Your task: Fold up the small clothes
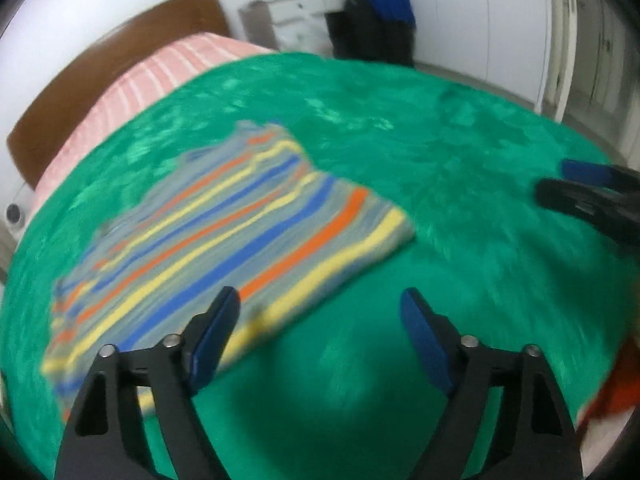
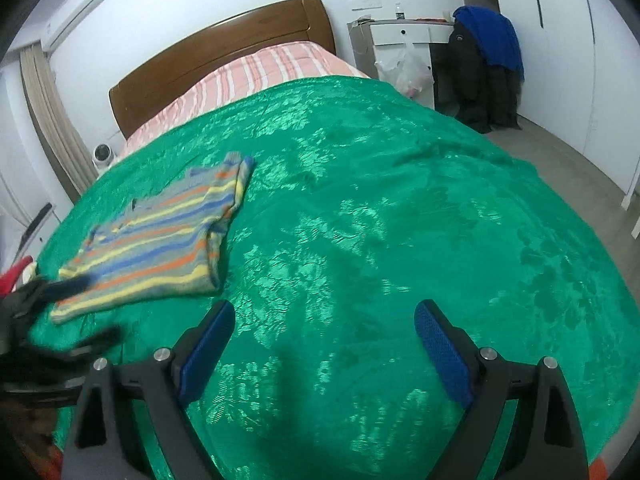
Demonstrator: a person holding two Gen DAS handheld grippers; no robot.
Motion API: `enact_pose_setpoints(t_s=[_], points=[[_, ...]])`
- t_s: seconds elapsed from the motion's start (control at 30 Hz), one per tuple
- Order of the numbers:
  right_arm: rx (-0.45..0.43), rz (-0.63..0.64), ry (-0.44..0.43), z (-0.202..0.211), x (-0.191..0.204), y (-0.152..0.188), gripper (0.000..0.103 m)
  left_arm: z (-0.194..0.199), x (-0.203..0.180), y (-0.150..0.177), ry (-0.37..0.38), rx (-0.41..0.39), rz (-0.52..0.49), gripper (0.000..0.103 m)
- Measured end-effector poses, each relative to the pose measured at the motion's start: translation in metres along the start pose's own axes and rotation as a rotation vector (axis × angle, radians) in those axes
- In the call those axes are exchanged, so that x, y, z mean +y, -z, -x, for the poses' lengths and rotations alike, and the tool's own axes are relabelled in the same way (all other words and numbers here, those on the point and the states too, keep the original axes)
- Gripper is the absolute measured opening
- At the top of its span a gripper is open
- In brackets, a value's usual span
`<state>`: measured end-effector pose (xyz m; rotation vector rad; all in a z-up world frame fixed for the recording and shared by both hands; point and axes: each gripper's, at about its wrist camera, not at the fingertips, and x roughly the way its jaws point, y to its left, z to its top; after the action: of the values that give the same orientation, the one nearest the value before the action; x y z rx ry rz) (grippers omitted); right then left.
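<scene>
Lying folded, striped garment [image 2: 156,240]

Black left gripper [image 1: 320,300], right gripper [image 2: 324,312]; blue-padded jaws, silver screws.

Even, soft indoor light fills both views. The left wrist view is smeared by motion blur; the right is sharp. The shiny green satin bedspread [image 2: 400,220] shows pale glare patches. Fisheye curvature bends edges, corners vignette black.
</scene>
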<state>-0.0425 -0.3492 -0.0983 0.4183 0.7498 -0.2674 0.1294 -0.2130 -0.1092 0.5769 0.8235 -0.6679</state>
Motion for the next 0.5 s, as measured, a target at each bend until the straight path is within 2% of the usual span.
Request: enact_pose_setpoints(t_s=[0.07,0.1,0.17,0.2,0.23,0.3,0.33,0.4,0.43,0.5], points=[[-0.002,-0.019,-0.003,0.001,-0.008,-0.003,0.091,-0.025,-0.011,-0.011,0.003,0.03,-0.003,0.075],[-0.001,-0.026,-0.006,0.001,-0.011,-0.006,0.091,-0.033,-0.015,-0.014,0.006,0.024,-0.002,0.067],[0.006,-0.04,-0.037,-0.005,-0.017,-0.023,0.091,-0.037,-0.018,-0.019,0.034,-0.019,0.005,0.031],[0.006,-0.039,-0.057,-0.007,-0.018,-0.03,0.091,-0.038,-0.017,-0.019,0.023,-0.017,0.007,0.011],[0.008,-0.039,-0.112,-0.014,-0.019,-0.045,0.091,-0.037,-0.015,-0.019,0.015,-0.022,0.017,0.009],[0.036,-0.053,-0.219,-0.032,-0.017,-0.07,0.091,-0.028,-0.007,-0.015,0.062,-0.043,0.069,0.007],[0.08,-0.065,-0.317,-0.053,-0.012,-0.088,0.09,-0.024,-0.004,-0.014,0.08,-0.053,0.087,0.007],[0.165,-0.082,-0.45,-0.095,0.001,-0.114,0.089,-0.015,0.001,-0.012,0.106,-0.072,0.115,0.007],[0.22,-0.083,-0.515,-0.122,0.012,-0.126,0.083,-0.016,0.003,-0.014,0.114,-0.074,0.124,0.007],[0.29,-0.071,-0.545,-0.169,0.032,-0.142,0.078,-0.011,0.008,-0.012,0.136,-0.077,0.157,0.007]])
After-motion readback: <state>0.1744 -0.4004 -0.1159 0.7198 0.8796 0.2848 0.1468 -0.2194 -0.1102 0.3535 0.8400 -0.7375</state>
